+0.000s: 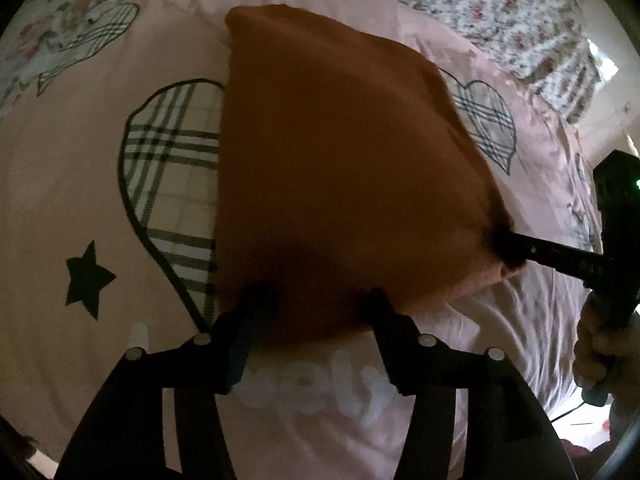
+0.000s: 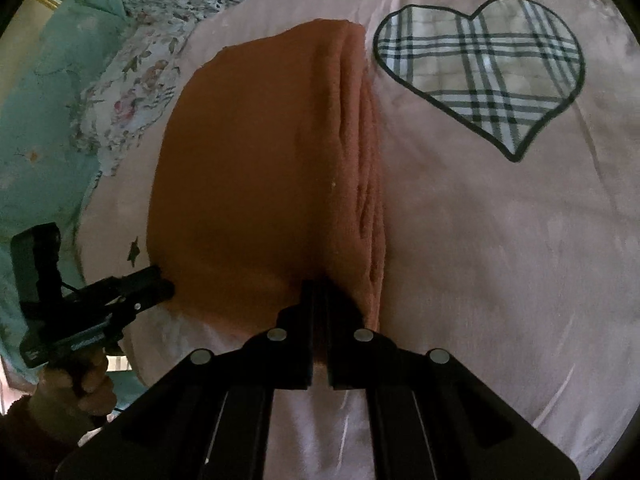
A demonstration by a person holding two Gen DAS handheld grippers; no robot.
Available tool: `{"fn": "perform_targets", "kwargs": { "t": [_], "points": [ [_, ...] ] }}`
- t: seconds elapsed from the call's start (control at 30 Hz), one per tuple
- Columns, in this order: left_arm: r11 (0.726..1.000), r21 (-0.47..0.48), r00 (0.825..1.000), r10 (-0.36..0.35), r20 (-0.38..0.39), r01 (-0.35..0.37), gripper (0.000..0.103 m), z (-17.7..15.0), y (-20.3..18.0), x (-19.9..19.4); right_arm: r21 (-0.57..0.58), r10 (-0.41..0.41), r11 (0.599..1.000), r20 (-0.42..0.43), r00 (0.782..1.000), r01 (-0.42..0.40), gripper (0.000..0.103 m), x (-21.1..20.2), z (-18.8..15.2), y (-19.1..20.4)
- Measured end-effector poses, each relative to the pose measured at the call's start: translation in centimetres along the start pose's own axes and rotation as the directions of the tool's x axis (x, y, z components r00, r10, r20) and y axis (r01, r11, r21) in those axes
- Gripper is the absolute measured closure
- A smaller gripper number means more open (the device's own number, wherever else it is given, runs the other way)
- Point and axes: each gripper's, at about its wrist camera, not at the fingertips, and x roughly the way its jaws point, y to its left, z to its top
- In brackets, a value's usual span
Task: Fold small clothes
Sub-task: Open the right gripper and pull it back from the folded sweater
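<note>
An orange-brown cloth point(image 1: 340, 168), folded into several layers, lies on a pink bed cover point(image 1: 60, 200). In the left wrist view my left gripper point(image 1: 316, 300) stands open, its fingers apart at the cloth's near edge, which drapes between them. My right gripper point(image 1: 508, 250) comes in from the right, pinching the cloth's near right corner. In the right wrist view the cloth point(image 2: 256, 184) shows stacked folds along its right side. My right gripper point(image 2: 319, 288) is shut on its near edge. My left gripper point(image 2: 160, 280) touches the cloth's lower left corner.
The pink cover point(image 2: 480, 260) has plaid heart patches point(image 2: 484, 76) and black stars point(image 1: 86, 278). A floral sheet point(image 1: 500, 12) lies beyond it. A teal floral fabric point(image 2: 44, 120) lies at the left. A hand point(image 2: 76, 384) holds the left gripper's handle.
</note>
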Motion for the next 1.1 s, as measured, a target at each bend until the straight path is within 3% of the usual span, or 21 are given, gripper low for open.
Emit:
{"fn": "perform_targets", "kwargs": {
  "t": [0.27,0.47,0.57,0.63,0.7,0.8,0.9,1.1],
  "points": [
    [0.993,0.101,0.998,-0.062,0.003,0.061,0.041,-1.2,0.6,-1.4,0.071,-0.087,0.994,0.018,0.996,0.085,0.098,-0.4,-2.0,0.7],
    [0.995,0.089,0.999,-0.037,0.014,0.035,0.039,-2.4,2.7,-3.5,0.139,-0.113,0.984,0.023,0.993,0.109,0.097,-1.3,-4.5,0.8],
    [0.997,0.074,0.999,0.005,0.047,-0.009,0.032,-3.0,3.7,-5.0,0.135,-0.115,0.985,0.052,0.992,0.108,0.093,-2.4,-5.2,1.5],
    [0.996,0.077,0.998,0.03,0.063,-0.035,0.03,-3.1,4.0,-5.6,0.127,-0.11,0.987,0.081,0.991,0.099,0.074,-3.3,-5.5,2.1],
    [0.995,0.078,0.996,0.064,0.068,-0.069,0.029,-3.4,4.2,-6.2,0.106,-0.111,0.989,0.114,0.987,0.099,0.063,-3.9,-5.8,2.8],
    [0.99,0.083,0.991,0.104,0.083,-0.111,0.029,-3.8,4.1,-7.0,0.061,-0.113,0.993,0.141,0.984,0.106,0.06,-4.7,-6.3,3.9],
    [0.982,0.094,0.982,0.156,0.104,-0.166,0.022,-4.9,3.8,-7.9,0.011,-0.117,0.993,0.157,0.981,0.117,0.048,-5.0,-7.2,4.8],
    [0.963,0.117,0.967,0.231,0.105,-0.243,0.02,-7.0,3.5,-8.0,-0.109,-0.128,0.984,0.143,0.981,0.144,0.03,-4.5,-9.2,6.7]
  ]
}}
